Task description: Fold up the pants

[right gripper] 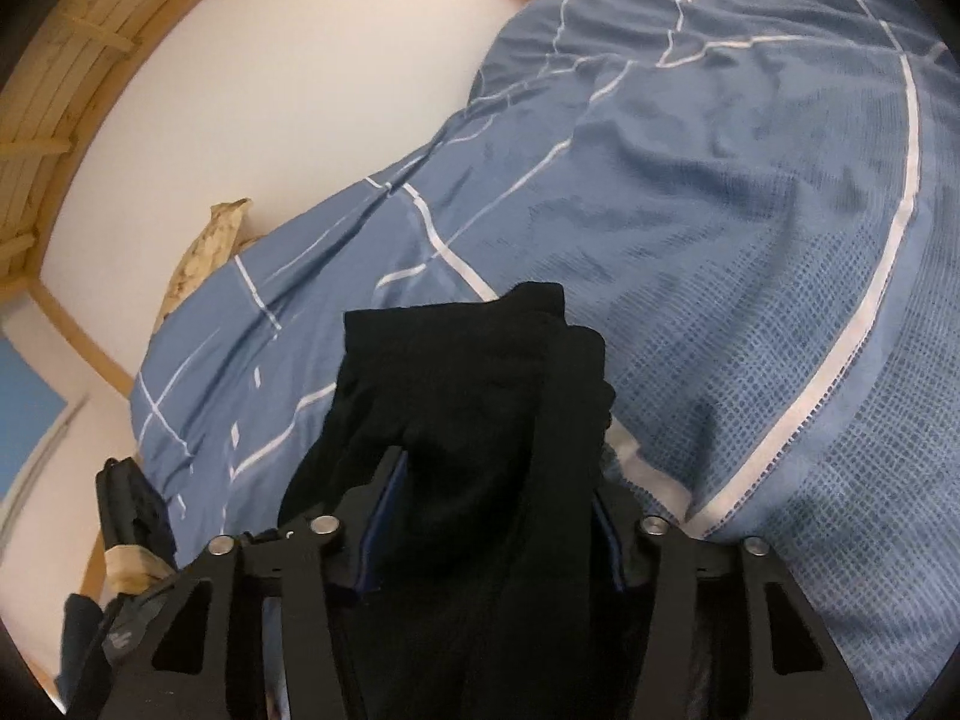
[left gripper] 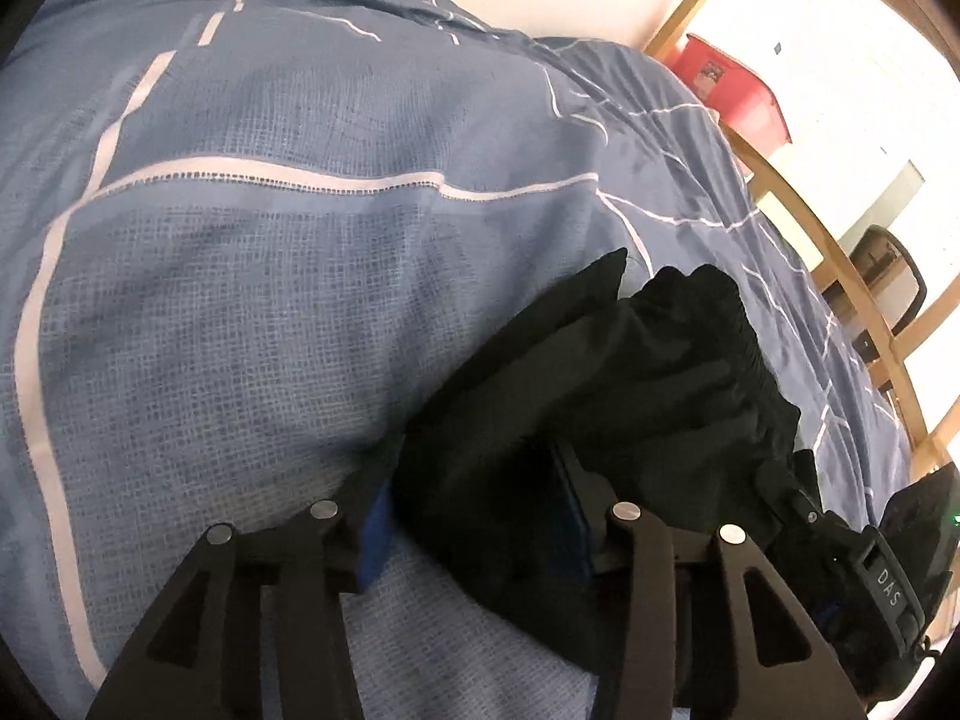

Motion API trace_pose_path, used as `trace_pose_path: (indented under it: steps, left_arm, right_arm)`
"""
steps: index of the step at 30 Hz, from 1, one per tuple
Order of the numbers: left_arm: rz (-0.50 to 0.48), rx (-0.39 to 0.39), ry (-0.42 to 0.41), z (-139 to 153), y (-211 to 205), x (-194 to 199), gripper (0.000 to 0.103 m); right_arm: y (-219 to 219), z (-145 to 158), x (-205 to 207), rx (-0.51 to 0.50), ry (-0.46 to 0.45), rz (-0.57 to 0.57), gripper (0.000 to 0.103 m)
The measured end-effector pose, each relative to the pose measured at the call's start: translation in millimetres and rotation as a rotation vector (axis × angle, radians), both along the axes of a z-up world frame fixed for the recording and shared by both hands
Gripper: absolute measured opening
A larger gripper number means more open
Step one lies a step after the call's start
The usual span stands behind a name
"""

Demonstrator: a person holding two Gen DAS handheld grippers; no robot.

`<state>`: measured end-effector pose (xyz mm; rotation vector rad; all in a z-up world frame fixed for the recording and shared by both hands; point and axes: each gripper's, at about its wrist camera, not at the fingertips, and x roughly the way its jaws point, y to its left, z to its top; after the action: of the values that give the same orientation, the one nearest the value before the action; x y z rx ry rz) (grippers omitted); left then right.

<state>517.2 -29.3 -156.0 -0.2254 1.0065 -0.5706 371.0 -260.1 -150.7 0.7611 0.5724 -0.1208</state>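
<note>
Black pants bunched between fingers of left gripper, clamped; same pants between fingers of right gripper, clamped too; best to keep both ends level, tight, lowering flat onto blue duvet ahead.

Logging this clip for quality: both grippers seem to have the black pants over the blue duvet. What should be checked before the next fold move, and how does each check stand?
1. Left gripper has cloth: ok, black pants sit bunched between its fingers.
2. Right gripper has cloth: ok, the pants fill the gap between its fingers.
3. Both grips firm enough to lift: cannot tell, the fabric hides the pads.
4. Landing surface: ok, the blue duvet ahead is bare of other items, though rumpled.
5. Pants flat and aligned: not ok, they look bunched and creased in both views.
6. Waistband or hem held: cannot tell, the dark cloth shows no clear edges.
</note>
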Motion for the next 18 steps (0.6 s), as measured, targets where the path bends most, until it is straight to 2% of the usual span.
trace_pose_path:
  steps: [1,2,3,5,8,11,18]
  left_arm:
    - [0.005,0.005,-0.006,0.8,-1.1,-1.3,0.036]
    - [0.004,0.003,-0.011,1.2,-2.4,-2.8,0.023]
    - [-0.007,-0.009,-0.009,1.6,-4.6,-4.2,0.016]
    - [0.015,0.006,-0.031,4.6,-6.5,-8.7,0.014]
    - [0.042,0.096,-0.117,15.5,-14.6,-21.6,0.013]
    - [0.062,0.212,-0.180,28.1,-28.5,-33.4,0.013]
    - [0.092,0.262,-0.223,58.2,-23.3,-54.8,0.013]
  right_arm:
    - [-0.7,-0.1,-0.4,0.005,-0.003,-0.001,0.052]
    - [-1.8,-0.6,-0.6,0.011,-0.005,-0.001,0.046]
    - [-3.2,-1.5,-0.5,0.015,-0.008,0.005,0.037]
    - [-4.8,-3.2,0.8,0.022,-0.004,0.017,0.028]
    - [-5.3,1.6,-0.8,0.011,-0.021,0.030,0.019]
    - [-1.8,9.8,-3.5,-0.037,-0.030,0.036,0.015]
    - [-3.4,27.4,-12.3,-0.057,-0.053,0.051,0.013]
